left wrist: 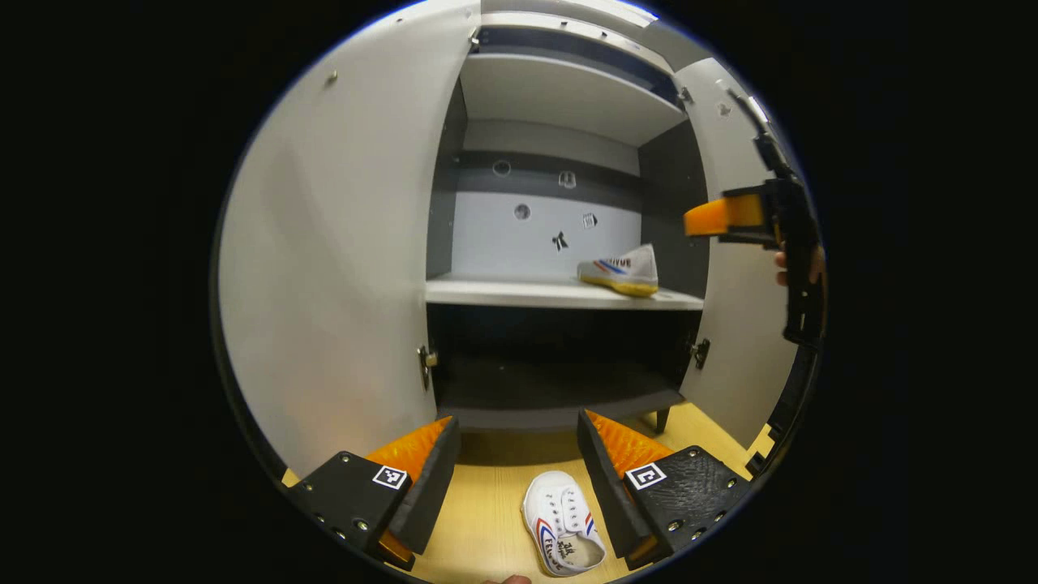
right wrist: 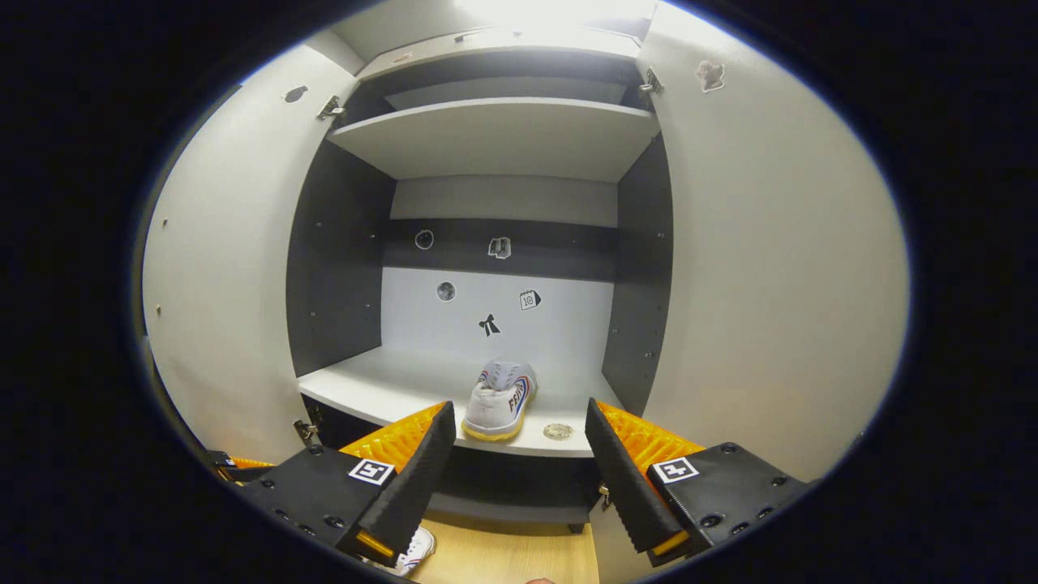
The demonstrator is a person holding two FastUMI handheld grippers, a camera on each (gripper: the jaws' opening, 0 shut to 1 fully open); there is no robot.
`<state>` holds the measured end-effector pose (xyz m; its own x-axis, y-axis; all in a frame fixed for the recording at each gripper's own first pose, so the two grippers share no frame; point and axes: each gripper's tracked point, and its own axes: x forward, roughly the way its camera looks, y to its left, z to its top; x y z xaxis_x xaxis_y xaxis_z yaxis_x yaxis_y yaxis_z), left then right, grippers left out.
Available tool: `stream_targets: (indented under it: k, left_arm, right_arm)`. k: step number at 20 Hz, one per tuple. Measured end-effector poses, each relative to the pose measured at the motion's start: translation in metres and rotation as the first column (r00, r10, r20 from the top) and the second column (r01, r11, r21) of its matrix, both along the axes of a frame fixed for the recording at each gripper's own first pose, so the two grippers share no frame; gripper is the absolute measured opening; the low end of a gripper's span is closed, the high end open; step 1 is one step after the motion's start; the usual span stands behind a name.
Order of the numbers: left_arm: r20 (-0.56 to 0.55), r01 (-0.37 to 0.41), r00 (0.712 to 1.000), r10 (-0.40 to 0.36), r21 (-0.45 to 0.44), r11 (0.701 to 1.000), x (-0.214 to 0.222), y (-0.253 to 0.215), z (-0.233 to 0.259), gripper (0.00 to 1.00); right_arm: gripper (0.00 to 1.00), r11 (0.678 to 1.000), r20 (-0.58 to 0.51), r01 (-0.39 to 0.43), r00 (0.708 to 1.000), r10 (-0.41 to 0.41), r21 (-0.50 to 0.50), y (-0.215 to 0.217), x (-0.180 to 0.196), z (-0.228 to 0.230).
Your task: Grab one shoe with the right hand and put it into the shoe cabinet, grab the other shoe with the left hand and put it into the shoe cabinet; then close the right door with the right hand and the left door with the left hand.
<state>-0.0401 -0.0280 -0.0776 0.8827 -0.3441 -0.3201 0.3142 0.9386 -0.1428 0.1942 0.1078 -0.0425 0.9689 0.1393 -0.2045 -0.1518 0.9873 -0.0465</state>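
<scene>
One white shoe with red and blue stripes (left wrist: 623,271) (right wrist: 500,400) rests on the cabinet's middle shelf (left wrist: 503,294) (right wrist: 381,388), toward its right side. The other white shoe (left wrist: 562,522) lies on the wooden floor in front of the cabinet, between and just below my left gripper's fingers. My left gripper (left wrist: 519,478) is open above it. My right gripper (right wrist: 519,470) is open in front of the shelf with nothing between its fingers; it is also seen in the left gripper view (left wrist: 734,217), held by a hand near the right door. A bit of the floor shoe (right wrist: 416,547) peeks out low.
Both cabinet doors stand open: left door (left wrist: 324,268) (right wrist: 219,268), right door (left wrist: 742,324) (right wrist: 770,268). An upper shelf (left wrist: 559,93) (right wrist: 495,134) and a dark lower compartment (left wrist: 551,365) are inside. Small stickers mark the back wall. Wooden floor (left wrist: 486,503) lies below.
</scene>
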Motion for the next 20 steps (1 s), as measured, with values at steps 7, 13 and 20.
stream_targets:
  k: [7, 13, 20]
  left_arm:
    - [-0.201, 0.108, 0.976, -0.088, 0.091, 0.99, -0.027, -0.005, -0.056, 0.79]
    - [-0.327, 0.172, 0.937, -0.119, 0.139, 0.975, -0.035, -0.009, -0.068, 0.79]
    - [-0.417, 0.195, 0.901, -0.118, 0.146, 0.97, -0.036, -0.01, -0.082, 0.79]
  right_arm:
    - [1.0, 0.999, -0.048, -0.024, 0.999, 0.023, -0.02, -0.002, -0.058, -0.037]
    - [1.0, 1.0, -0.105, -0.008, 0.994, 0.005, -0.022, -0.01, -0.085, -0.06]
    - [1.0, 1.0, -0.154, 0.013, 0.988, -0.017, -0.028, -0.021, -0.1, -0.071]
